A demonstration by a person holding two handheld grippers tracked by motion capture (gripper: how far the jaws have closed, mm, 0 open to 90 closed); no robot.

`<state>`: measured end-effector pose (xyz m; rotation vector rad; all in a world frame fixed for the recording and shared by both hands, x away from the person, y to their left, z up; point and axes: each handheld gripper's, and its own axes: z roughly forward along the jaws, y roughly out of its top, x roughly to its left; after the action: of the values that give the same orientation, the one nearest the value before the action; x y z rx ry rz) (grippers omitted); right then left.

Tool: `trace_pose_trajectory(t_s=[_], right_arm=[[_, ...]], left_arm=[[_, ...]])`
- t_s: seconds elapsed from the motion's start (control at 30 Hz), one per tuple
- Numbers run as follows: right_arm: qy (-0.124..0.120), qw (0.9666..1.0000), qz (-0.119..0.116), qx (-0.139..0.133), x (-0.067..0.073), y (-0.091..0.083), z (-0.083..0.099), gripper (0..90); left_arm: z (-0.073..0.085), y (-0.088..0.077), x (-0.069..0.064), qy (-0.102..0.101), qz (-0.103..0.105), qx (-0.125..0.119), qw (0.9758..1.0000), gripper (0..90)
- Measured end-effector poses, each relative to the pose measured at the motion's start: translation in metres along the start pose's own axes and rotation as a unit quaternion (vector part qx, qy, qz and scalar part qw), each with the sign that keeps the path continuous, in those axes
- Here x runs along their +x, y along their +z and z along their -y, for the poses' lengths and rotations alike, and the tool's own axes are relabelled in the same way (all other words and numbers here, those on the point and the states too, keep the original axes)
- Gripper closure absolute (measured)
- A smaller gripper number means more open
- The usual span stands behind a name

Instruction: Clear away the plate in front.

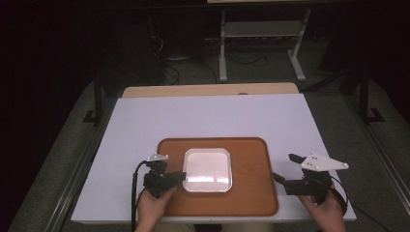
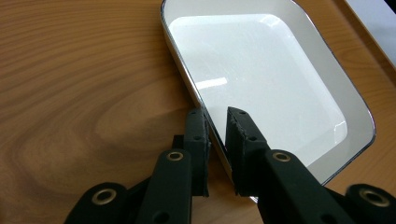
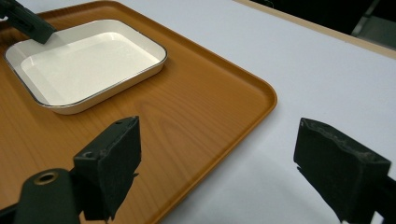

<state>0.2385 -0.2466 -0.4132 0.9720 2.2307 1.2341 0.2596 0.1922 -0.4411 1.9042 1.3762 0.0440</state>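
Nearest the person's edge of the table, the left gripper (image 1: 181,175) is matte black plastic with blocky, rough-faced pads and brass-ringed screw holes along its arms; in the left gripper view its two jaws straddle the near rim of a white dish (image 2: 261,74), one pad outside the wall and one inside, narrowed close around the thin edge, though whether both pads actually press on it cannot be told. The dish is a shallow square with rounded corners, glossy like enamel, with a thin dark metallic line running round its lip and a bright glare on its flat floor. It sits on the middle of a wooden tray (image 1: 251,193), a rounded rectangle with a low raised lip and a smooth orange-brown surface whose grain swirls in long loops. On the other side, the right gripper (image 1: 285,170) hangs over the tray's right edge with a grey three-cornered plate on top; its jaws stand wide apart, one above the tray's lip and one above the bare tabletop, holding and touching nothing. The table (image 1: 212,116) is a flat, matte, pale white board, with a strip of light wood showing along its far edge.
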Motion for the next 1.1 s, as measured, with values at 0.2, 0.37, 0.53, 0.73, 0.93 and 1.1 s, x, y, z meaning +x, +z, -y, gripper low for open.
trace_pose_trajectory(t_s=[0.2,0.37,0.53,0.73,0.93,1.1], right_arm=[[0.0,1.0,0.0,0.003,0.0,0.001,0.0,14.1],[0.0,1.0,0.0,0.004,0.0,0.001,0.001,14.2],[0.003,1.0,-0.001,0.008,-0.001,0.002,0.001,14.2],[0.007,0.9999,0.0,0.007,-0.003,0.001,0.002,14.1],[0.009,0.9999,-0.001,0.009,-0.003,0.002,0.002,14.1],[0.01,0.9999,-0.001,0.008,-0.004,0.0,0.002,14.1]], left_arm=[[-0.001,0.0,0.001,0.007,0.002,0.001,1.0,78.2],[-0.001,-0.003,0.001,0.017,0.004,-0.004,0.9998,73.1],[-0.003,-0.007,0.003,0.04,0.023,-0.019,0.9988,65.5],[-0.005,-0.011,0.004,0.076,0.022,-0.033,0.9963,61.4],[-0.011,-0.018,0.004,0.118,0.025,-0.046,0.9916,61.7],[-0.015,-0.022,0.005,0.143,0.026,-0.057,0.9877,60.3]])
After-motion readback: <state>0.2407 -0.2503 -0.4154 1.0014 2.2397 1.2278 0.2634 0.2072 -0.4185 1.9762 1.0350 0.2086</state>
